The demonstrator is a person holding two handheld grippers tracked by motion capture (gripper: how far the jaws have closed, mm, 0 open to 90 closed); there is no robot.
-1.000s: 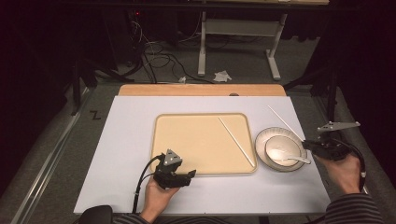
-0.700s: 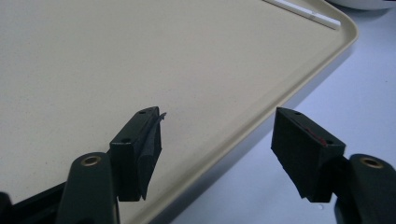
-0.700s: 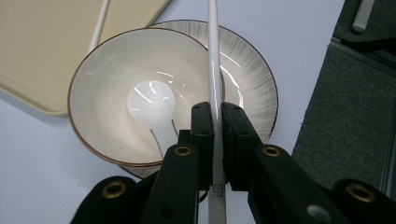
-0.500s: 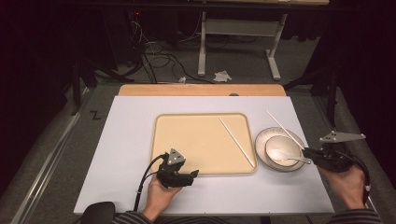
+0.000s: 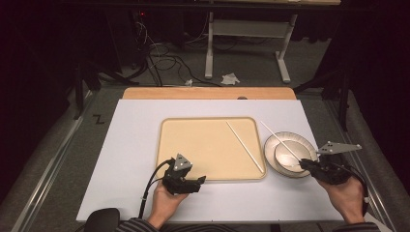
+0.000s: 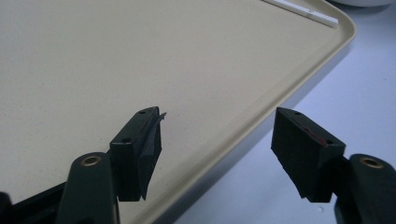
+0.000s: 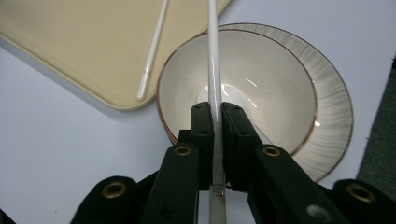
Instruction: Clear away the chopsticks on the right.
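High view: the right gripper (image 5: 309, 166) pinches one white chopstick (image 5: 280, 140) slanting over the bowl (image 5: 285, 147) on its plate (image 5: 303, 145), while a second chopstick (image 5: 244, 146) lies on the tan tray (image 5: 193, 145) on the tabletop (image 5: 125, 159). Left gripper view: the left gripper (image 6: 217, 140) has its jaws spread over the tray's near rim, holding nothing. Right gripper view: the jaws clamp the chopstick near its blunt end; it looks light, stiff and slippery, so a hold nearer the middle would probably swing less, and its far tip is cut off.
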